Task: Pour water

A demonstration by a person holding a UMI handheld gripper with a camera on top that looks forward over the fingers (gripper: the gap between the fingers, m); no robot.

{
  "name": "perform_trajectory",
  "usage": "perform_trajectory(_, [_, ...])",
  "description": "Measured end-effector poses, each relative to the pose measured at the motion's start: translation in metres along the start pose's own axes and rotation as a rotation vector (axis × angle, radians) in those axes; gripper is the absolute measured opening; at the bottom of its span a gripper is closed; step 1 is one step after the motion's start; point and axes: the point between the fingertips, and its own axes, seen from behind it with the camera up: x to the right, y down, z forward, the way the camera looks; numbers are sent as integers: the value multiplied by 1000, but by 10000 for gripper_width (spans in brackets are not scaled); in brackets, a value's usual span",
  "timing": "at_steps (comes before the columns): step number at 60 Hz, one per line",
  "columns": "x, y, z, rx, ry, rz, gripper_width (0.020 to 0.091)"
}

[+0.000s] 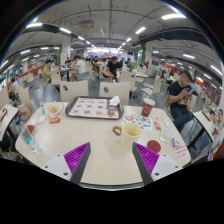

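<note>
A: Where is the cup?

B: The pale yellow cup (126, 134) stands upright on the light table (100, 135), mouth up, just ahead of the gripper (113, 150) and nearer its right finger. The 2 fingers are spread wide and touch nothing.

A: Anything in it?

B: I cannot tell. There is a small reddish part on its left side, perhaps a handle.

A: And the water?

B: 1 clear plastic bottle (30, 138) sits well left of the cup, beyond the left finger, close to the table's edge. It looks see-through with a pale label; whether it is capped or full is too small to tell.
</note>
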Motion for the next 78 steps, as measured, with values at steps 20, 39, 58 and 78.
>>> perform_trajectory(20, [-48,43,-15,-49,25,-11,848])
perform_trajectory(39, [-215,93,-33,-51,-142,-39,853])
perform_trajectory(58, [-380,75,4,36,-278,49,852])
perform_trajectory(78, [-430,39,75,178,-210,56,700])
